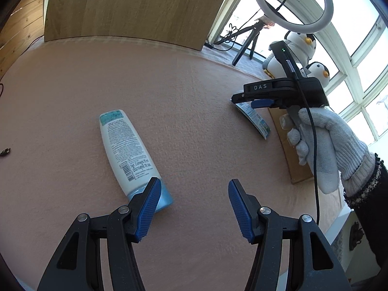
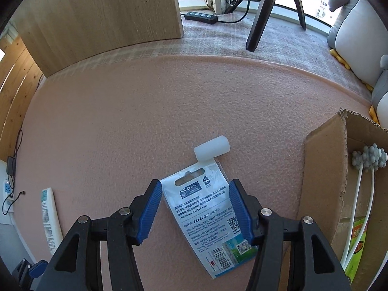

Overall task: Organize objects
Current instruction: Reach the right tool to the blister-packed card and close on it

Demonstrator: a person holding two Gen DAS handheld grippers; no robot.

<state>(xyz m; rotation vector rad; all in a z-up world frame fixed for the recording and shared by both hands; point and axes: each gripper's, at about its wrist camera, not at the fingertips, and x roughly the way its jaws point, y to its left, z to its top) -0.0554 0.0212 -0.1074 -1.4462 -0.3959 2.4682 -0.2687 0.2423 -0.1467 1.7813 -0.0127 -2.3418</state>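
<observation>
Tube (image 1: 132,154): lying flat on the table (image 1: 194,77), left of centre, its cap end beside the left tool (image 1: 194,209). Packet (image 2: 212,220): flat on the table, right of the tube, between the right tool (image 2: 194,209) fingers (contact cannot be told). Box (image 2: 325,169): on the table, just right of the packet; brushes (image 2: 369,157) inside. Board (image 1: 135,7): upright behind the table. Penguins (image 1: 300,48): behind the box. Tripod (image 2: 264,7): right of the board.

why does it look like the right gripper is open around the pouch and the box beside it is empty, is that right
Not quite: the box is not empty. The right wrist view shows white stalks with a knobbly head and a green packet inside. The right gripper does stand open around the pouch.
</observation>
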